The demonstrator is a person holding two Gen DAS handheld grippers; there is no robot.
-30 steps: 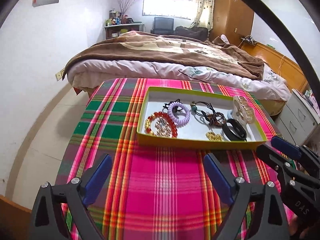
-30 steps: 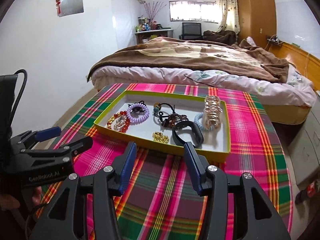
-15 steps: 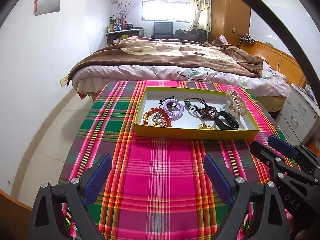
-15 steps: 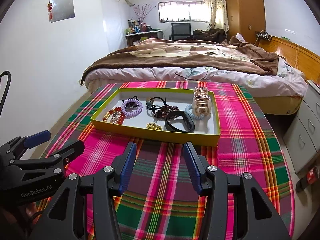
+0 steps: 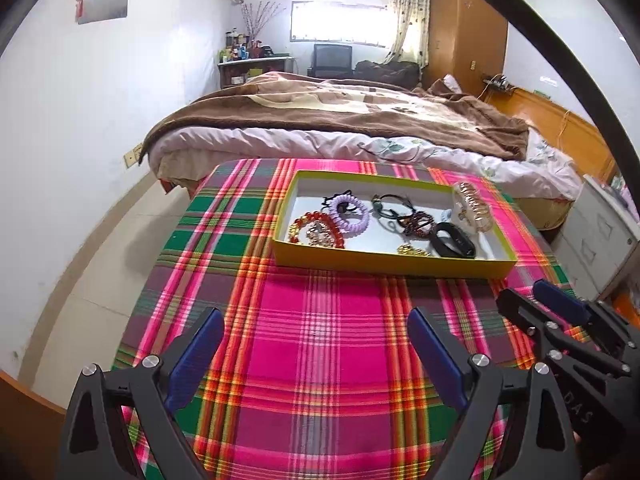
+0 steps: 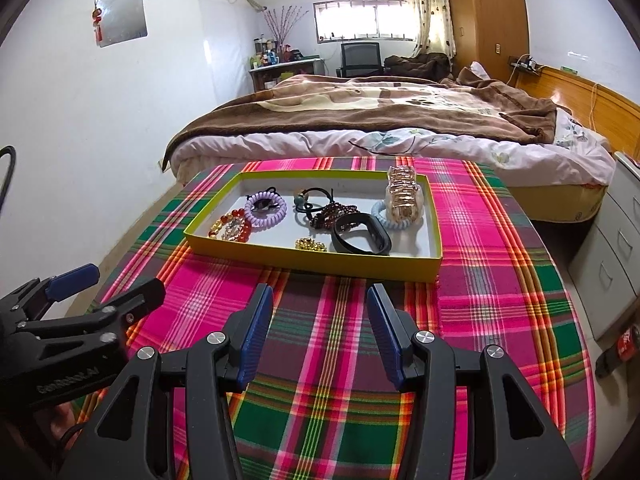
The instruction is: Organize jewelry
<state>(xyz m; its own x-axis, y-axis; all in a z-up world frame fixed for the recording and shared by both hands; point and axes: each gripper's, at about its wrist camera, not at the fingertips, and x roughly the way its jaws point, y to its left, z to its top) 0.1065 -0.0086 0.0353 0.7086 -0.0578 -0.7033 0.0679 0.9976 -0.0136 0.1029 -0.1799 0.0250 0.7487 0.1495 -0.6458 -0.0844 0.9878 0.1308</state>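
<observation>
Nearest, the left claw point(image 5: 312, 344) gapes wide and the right claw point(image 6: 320, 328) stands half open, both empty above the pink-and-green plaid cloth on the bench point(image 6: 500, 280). Beyond, the shallow yellow-green cardboard tray point(image 6: 312, 262) crowds a black rubber wristband point(image 6: 362, 236), small gold chain point(image 6: 310, 244) and lilac coil hair tie point(image 6: 266, 210); pinching one could snag a touching neighbour or drag the light tray.

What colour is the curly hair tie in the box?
Light purple hair tie, clearest in the right wrist view.
</observation>
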